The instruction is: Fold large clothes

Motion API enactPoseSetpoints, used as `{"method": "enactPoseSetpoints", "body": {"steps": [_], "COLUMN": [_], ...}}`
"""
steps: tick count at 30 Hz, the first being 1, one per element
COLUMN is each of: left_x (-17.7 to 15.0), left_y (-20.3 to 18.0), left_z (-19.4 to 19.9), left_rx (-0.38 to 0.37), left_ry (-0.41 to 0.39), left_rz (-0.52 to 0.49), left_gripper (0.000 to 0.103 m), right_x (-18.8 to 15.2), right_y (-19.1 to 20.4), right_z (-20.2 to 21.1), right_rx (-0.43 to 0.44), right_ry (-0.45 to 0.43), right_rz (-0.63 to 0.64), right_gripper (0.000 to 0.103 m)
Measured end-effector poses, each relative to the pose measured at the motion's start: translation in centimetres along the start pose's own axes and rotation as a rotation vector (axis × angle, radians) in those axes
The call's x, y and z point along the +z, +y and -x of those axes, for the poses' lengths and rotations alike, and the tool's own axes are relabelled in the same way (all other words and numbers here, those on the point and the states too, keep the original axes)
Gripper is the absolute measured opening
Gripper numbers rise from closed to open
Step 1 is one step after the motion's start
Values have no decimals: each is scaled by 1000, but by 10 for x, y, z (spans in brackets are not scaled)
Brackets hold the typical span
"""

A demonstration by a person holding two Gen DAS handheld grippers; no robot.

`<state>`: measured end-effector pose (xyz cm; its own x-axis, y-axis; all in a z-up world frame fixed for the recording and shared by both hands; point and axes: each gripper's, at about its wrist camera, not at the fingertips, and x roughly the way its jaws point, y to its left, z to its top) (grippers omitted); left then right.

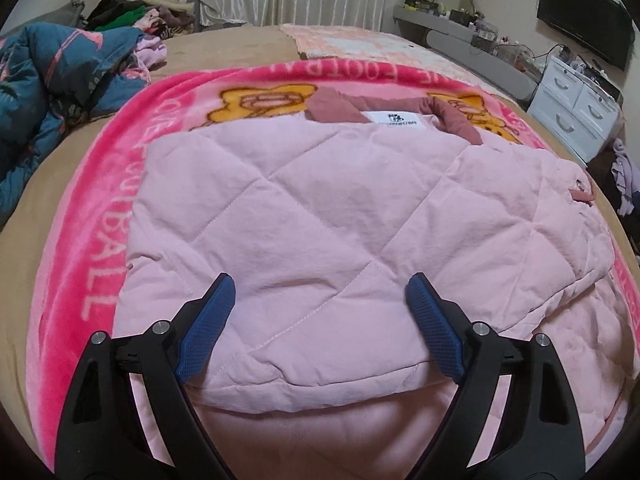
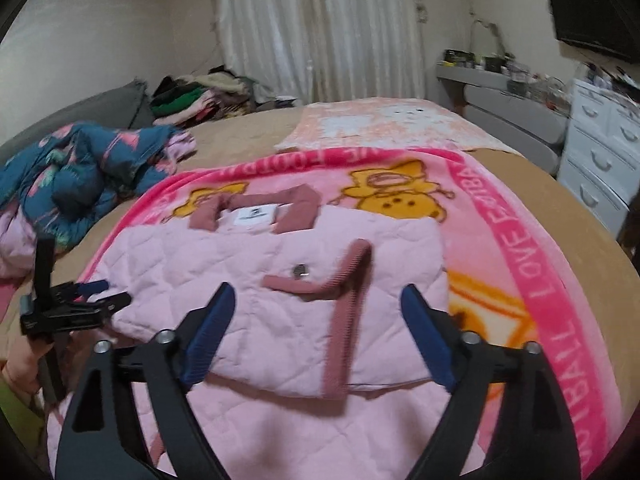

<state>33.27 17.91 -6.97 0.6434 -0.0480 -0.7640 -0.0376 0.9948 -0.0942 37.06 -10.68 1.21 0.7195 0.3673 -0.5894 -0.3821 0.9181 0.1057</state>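
A pale pink quilted jacket [image 1: 328, 216] with a dusty-rose ribbed collar [image 1: 340, 106] lies partly folded on a bright pink fleece blanket [image 1: 100, 216] printed with orange cartoon bears and white lettering, spread over a tan bed cover [image 2: 532, 184]. In the left wrist view the left gripper [image 1: 320, 292] hangs over the jacket's near folded edge at six o'clock, its blue-padded jaws spread wide with only quilted fabric showing between them and nothing gripped. In the right wrist view the right gripper [image 2: 318, 300] also stands wide apart above the jacket, empty; a dusty-rose ribbed cuff [image 2: 346, 312] with a metal snap [image 2: 300, 270] lies just ahead of it, between the pads' line but untouched. The left gripper [image 2: 86, 294] appears there at nine o'clock, at the jacket's left edge, with a person's hand [image 2: 24, 364] below it. A crumpled dark blue patterned quilt [image 2: 80, 172] sits at ten o'clock, and a heap of mixed clothes [image 2: 200, 96] at eleven o'clock before white curtains [image 2: 320, 28]. White drawers [image 2: 600, 152] stand at three o'clock.
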Motion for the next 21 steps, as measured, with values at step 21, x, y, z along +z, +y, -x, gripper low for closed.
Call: {"method": "enactPoseSetpoints", "body": {"steps": [21], "left_x": [-3], "left_y": [3], "left_z": [-4], "left_rx": [-22], "left_ry": [22], "left_rz": [16], "left_gripper": [81], "right_x": [-5], "right_y": [83], "right_z": [-140], "right_rx": [-21], "right_ry": [326], "right_rz": [131], "right_gripper": [95]}}
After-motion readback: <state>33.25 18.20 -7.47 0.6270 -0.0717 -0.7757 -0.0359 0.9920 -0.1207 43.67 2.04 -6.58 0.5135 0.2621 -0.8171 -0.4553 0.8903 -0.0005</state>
